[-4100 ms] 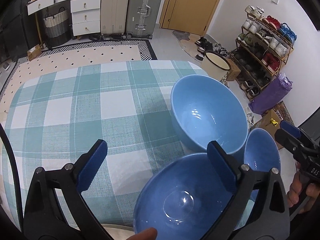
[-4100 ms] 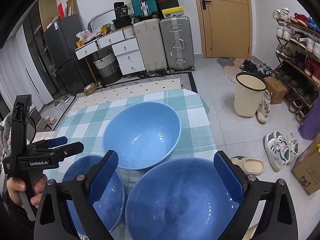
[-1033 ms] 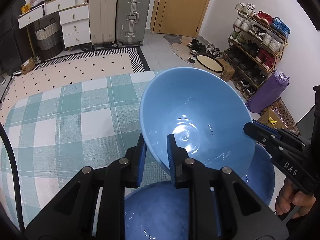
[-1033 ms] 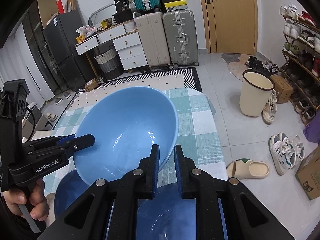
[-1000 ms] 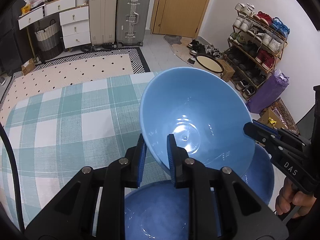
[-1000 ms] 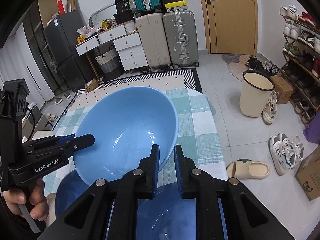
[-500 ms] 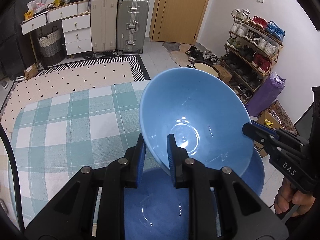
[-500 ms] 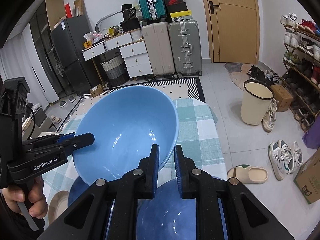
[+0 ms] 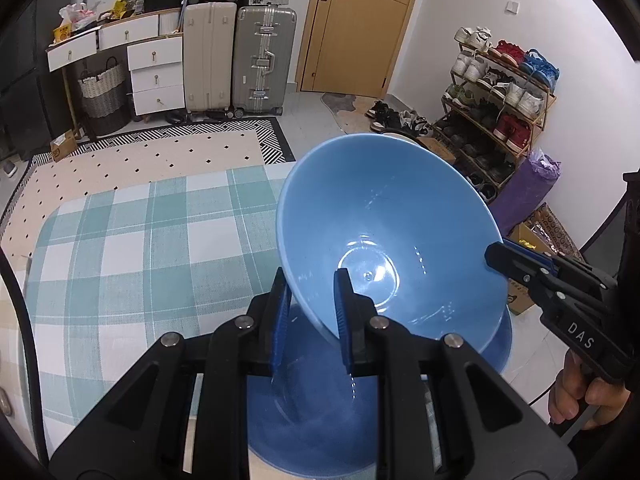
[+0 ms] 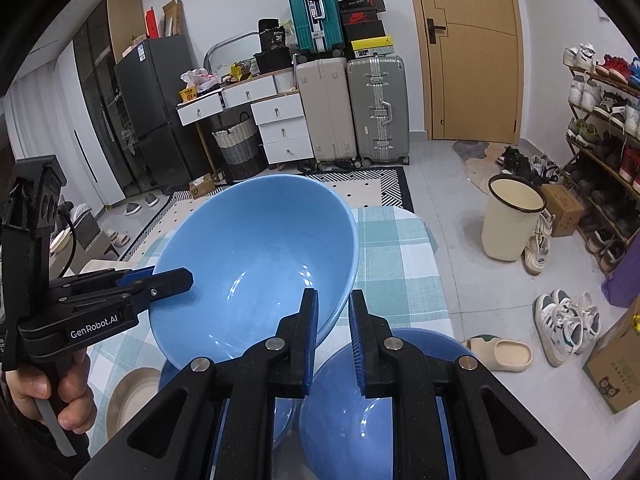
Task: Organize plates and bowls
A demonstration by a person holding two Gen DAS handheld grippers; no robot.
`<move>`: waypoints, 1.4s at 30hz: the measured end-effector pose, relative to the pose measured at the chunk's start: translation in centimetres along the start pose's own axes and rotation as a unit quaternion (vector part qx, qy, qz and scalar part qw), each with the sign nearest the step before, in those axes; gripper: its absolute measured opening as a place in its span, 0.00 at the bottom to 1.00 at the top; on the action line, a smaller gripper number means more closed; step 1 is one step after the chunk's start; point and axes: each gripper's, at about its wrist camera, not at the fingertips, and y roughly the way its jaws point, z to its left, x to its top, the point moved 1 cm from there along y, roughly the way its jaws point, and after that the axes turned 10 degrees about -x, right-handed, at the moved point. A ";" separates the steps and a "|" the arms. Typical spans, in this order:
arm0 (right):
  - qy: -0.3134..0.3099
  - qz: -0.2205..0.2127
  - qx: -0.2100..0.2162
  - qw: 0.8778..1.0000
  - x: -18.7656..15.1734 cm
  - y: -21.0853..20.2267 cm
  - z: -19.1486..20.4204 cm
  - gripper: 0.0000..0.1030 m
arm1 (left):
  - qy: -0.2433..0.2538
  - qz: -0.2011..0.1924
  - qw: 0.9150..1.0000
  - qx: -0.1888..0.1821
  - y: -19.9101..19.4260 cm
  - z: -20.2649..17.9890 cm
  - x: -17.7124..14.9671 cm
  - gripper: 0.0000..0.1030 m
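Note:
A large light-blue bowl (image 9: pixel 384 232) hangs tilted above the checked table (image 9: pixel 132 248), held by both grippers at opposite sides of its rim. My left gripper (image 9: pixel 310 278) is shut on the near rim in the left wrist view, and it shows again as the left gripper (image 10: pixel 182 279) in the right wrist view. My right gripper (image 10: pixel 333 298) is shut on the rim of the same bowl (image 10: pixel 256 256); the right gripper (image 9: pixel 496 252) also shows from the left. Under the lifted bowl sit two darker blue bowls (image 10: pixel 360 404), (image 9: pixel 316 420).
A beige dish (image 10: pixel 128 396) lies on the table at the near left. Past the table's right edge stand a cream bin (image 10: pixel 512 220) and a shoe rack (image 9: pixel 500 104). Suitcases (image 9: pixel 240 56) and drawers line the far wall.
Both grippers have risen with the light-blue bowl clamped between them. The table and the two darker bowls now sit farther below it.

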 end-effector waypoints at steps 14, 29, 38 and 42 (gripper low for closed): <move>-0.012 -0.003 0.015 1.000 -2.8 -2.5 2.8 0.16 | -0.004 0.004 1.000 0.011 -3.7 0.1 -4.0 0.17; -0.007 0.004 0.031 0.999 -5.5 -3.2 4.4 0.16 | -0.009 0.016 1.000 0.017 -4.4 1.0 -7.0 0.17; -0.004 0.018 0.034 0.999 -7.7 -2.8 4.9 0.16 | -0.007 0.028 0.999 0.021 -3.4 1.9 -9.1 0.17; -0.013 0.019 0.029 0.999 -8.2 -2.5 5.2 0.16 | -0.002 0.031 0.999 0.027 -2.7 2.3 -10.0 0.17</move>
